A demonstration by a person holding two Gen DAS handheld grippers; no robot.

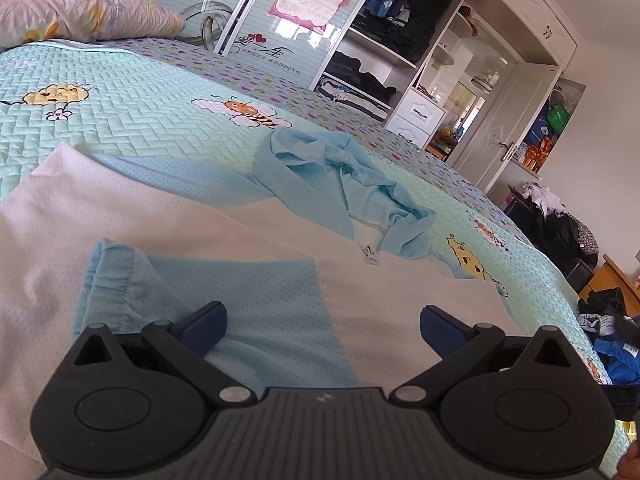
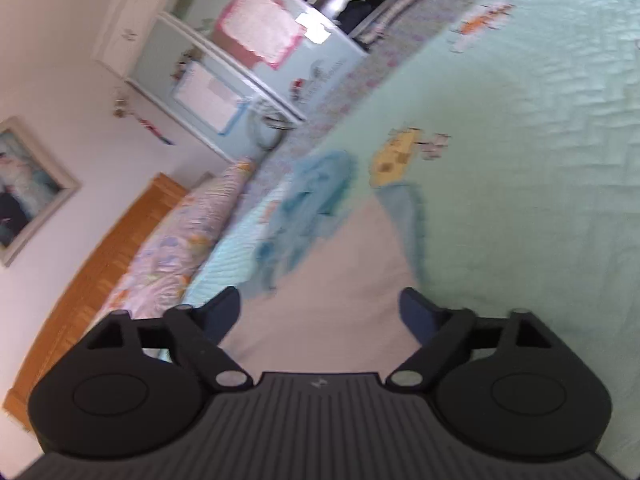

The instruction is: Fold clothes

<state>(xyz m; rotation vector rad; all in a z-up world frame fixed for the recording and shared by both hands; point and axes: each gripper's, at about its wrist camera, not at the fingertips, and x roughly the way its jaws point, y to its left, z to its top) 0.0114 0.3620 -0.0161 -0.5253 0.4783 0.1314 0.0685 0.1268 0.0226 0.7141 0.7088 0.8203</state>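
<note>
Grippers hover over a white and light-blue shirt [image 1: 224,216] spread flat on a bed's quilted green bedspread [image 1: 132,112]. Left gripper [image 1: 323,330] has its jaws wide apart and empty, above a blue sleeve [image 1: 256,304] folded onto the white body. Right gripper [image 2: 320,312], in a blurred view, is likewise spread wide, holding nothing. Beyond lie the shirt's rumpled blue collar [image 1: 340,176], a floral pillow [image 1: 76,4] and a wardrobe [image 1: 404,36].
</note>
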